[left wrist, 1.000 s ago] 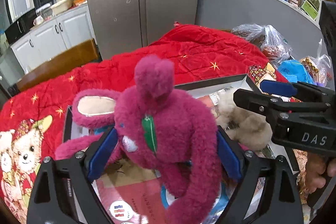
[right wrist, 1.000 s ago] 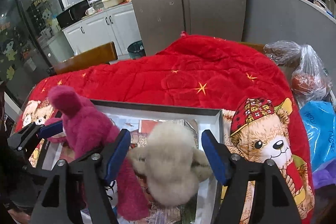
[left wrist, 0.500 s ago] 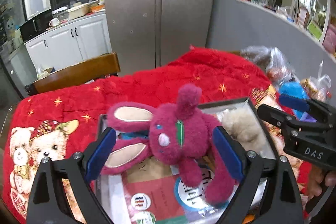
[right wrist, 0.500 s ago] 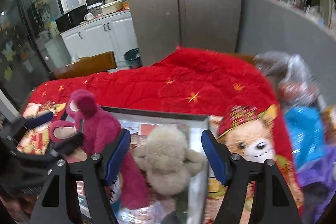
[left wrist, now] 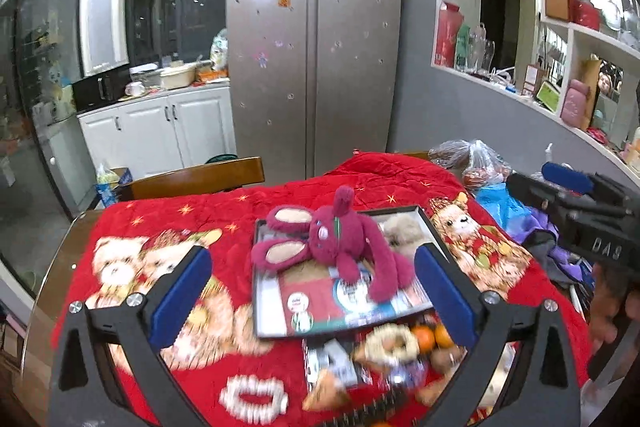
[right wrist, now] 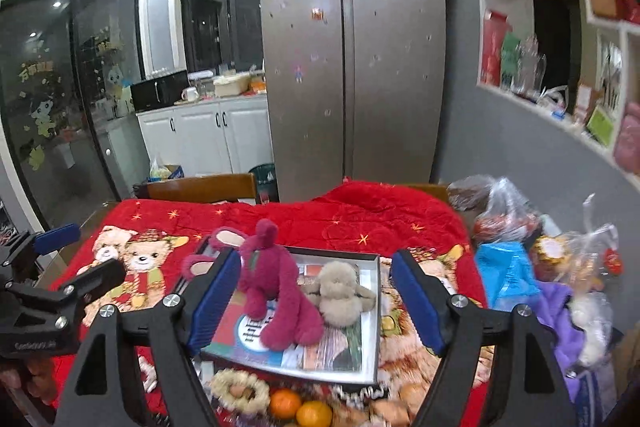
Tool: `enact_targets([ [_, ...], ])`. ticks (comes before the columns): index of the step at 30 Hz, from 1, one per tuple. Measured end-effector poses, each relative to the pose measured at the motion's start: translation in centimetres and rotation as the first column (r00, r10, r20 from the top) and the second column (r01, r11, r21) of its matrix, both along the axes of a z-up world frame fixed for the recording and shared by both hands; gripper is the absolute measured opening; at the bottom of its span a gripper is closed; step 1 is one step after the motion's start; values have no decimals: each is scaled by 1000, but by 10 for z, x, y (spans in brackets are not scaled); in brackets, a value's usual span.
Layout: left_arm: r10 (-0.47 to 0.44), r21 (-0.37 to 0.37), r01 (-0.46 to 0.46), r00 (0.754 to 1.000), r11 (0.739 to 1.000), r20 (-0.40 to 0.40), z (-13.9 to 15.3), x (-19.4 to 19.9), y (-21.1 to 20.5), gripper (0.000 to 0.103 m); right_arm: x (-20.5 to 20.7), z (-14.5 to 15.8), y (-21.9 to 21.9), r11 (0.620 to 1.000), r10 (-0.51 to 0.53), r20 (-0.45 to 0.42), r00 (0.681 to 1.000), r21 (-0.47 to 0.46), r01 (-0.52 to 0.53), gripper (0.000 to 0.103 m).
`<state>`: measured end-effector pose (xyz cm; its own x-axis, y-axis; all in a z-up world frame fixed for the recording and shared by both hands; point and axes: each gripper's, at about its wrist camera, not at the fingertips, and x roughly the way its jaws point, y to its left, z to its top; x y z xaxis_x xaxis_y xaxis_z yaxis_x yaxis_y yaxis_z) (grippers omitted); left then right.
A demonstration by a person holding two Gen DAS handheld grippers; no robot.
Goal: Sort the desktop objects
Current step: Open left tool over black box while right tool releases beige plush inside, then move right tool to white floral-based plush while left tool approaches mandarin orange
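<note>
While magenta plush rabbit (left wrist: 340,243) lies in tray (left wrist: 260,323), both hand-held grippers gape empty.

A magenta plush rabbit (left wrist: 344,243) with tan inner ears lies beside a beige plush toy (right wrist: 340,291) in a grey-rimmed tray (right wrist: 376,307). The red quilt (left wrist: 160,227) carries gold stars and teddy bears in plaid caps. Oranges (right wrist: 300,407) sit near. Blue pads line each black hand-held gripper.

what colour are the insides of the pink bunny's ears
Pale beige, against magenta plush bunny; clearest in the left wrist view.
</note>
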<state>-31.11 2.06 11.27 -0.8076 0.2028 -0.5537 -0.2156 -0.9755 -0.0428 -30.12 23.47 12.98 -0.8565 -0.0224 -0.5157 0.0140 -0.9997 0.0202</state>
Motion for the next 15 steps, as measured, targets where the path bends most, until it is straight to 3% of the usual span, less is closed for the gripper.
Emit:
enact_targets([
  [2, 4, 20, -5, 1000, 1000, 1, -8, 31, -6, 102, 27, 7, -6, 1000, -1, -31, 1000, 13, 2, 82],
  [6, -32, 91, 28, 998, 995, 48, -54, 83, -13, 102, 76, 3, -12, 999, -26, -76, 997, 17, 27, 85],
  [12, -43, 96, 32, 992, 995, 119, -129, 108, -1, 102, 126, -43, -14, 998, -69, -82, 994, -2, 69, 85],
  [15, -45, 114, 26, 985, 993, 168, -153, 105, 4, 102, 130, -74, -11, 990, -131, -48, 990, 48, 133, 85],
])
